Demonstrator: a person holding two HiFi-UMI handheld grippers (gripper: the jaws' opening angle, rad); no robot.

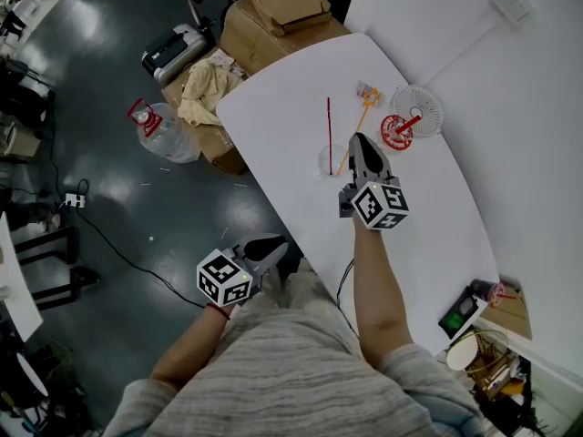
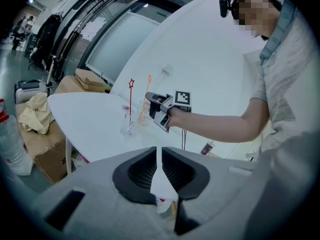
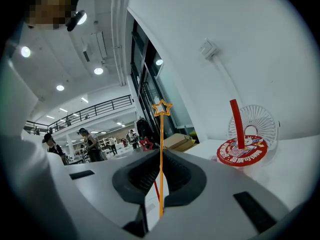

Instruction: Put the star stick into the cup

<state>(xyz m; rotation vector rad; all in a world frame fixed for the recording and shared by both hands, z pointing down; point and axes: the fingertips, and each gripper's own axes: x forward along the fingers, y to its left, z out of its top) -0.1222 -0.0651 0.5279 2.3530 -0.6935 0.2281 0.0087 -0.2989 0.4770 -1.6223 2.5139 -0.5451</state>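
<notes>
Head view
- Tabletop: white oval tabletop (image 1: 428, 217), running from 11 o'clock to 5 o'clock.
- Cup: small clear plastic cup (image 1: 330, 160) near the tabletop's middle. A thin red star-topped stick (image 1: 329, 121) stands upright in it.
- Star stick: thin orange star-topped stick (image 1: 363, 118), slanting from the cup's 4 o'clock side up toward 1 o'clock. Its lower end is just beside the cup; whether it is inside the rim cannot be told.
- Right hand-held gripper (image 1: 358, 142): at the cup's 3 o'clock, pointing to 12 o'clock along the orange stick.
- Left hand-held gripper (image 1: 276, 245): off the tabletop's edge at the cup's 7 o'clock, well apart from both sticks.
- Fan: white-caged hand fan (image 1: 417, 109) with a red handle and a round red label, lying at the cup's 2 o'clock.

Left gripper view
- Jaws: together, with only a thin slit between them and nothing in it.
- Beyond them: the right hand-held gripper at 12 o'clock, and the cup with the red stick at 11 o'clock.

Right gripper view
- Jaws: clamped on the orange stick's shaft, which stands upright between them, its star at 12 o'clock above them.
- Behind: the red stick's star just at 11 o'clock of the jaws.
- Fan: at 3 o'clock, on the tabletop.
</notes>
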